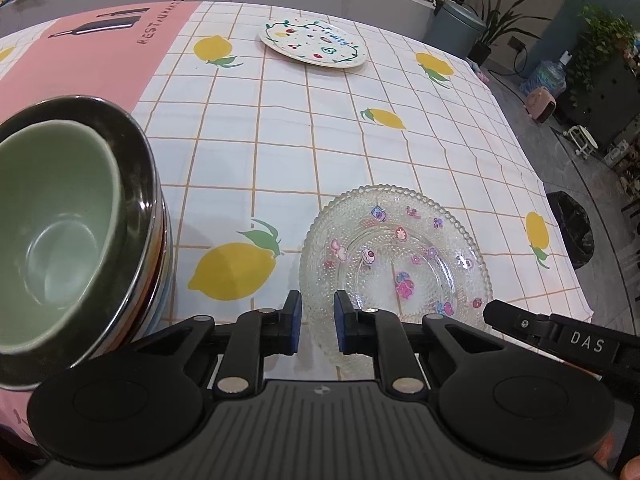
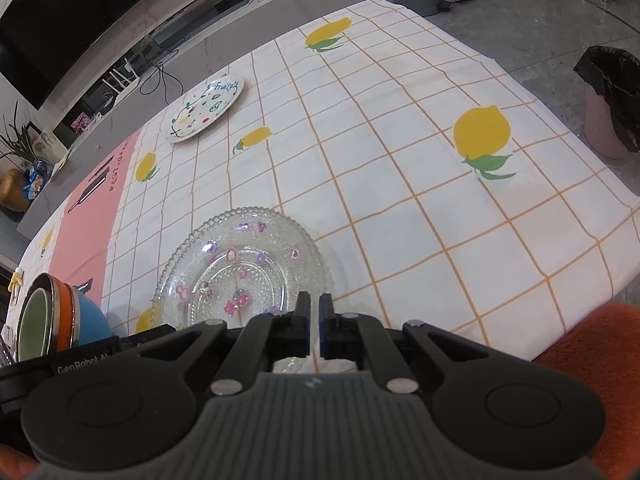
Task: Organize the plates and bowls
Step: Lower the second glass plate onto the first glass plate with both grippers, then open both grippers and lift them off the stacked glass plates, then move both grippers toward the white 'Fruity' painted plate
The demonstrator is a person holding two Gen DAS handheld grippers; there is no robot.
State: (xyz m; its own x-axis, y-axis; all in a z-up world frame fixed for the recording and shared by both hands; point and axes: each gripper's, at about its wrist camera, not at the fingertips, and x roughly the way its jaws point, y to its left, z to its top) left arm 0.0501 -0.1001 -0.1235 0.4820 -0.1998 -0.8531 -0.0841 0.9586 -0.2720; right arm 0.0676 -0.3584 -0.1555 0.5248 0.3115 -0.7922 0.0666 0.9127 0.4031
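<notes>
Hovering over the near left edge of a clear beaded glass plate (image 1: 400, 248), the left gripper (image 1: 318, 322) is released: its blue pads stand a little apart, and the plate's rim shows through the gap without either pad pressing on it. The right gripper (image 2: 315, 320) is clenched, with only a sliver between its pads and nothing visibly caught there. Its tips sit at the plate's near right rim; whether they touch the glass cannot be told.

The glass plate, dotted with small pink and purple flower and fruit stickers, lies flat on the lemon-print checked tablecloth (image 1: 320, 140), close to the table's near edge. Just to its left stands a stack of bowls: a pale green bowl (image 1: 52, 232) nested in a steel bowl (image 1: 136, 168), with an orange bowl (image 2: 64, 316) and a blue bowl (image 2: 90, 322) beneath them. The stack rests on a pink placemat (image 1: 100, 60) printed with dark bottles.

Well apart from the glass plate, toward the far side of the table, a white plate (image 1: 312, 42) painted with fruit and the word "Fruity" lies flat. Beyond the table's right edge, on the floor, stands a pink bin (image 2: 612, 100) lined with a black bag.
</notes>
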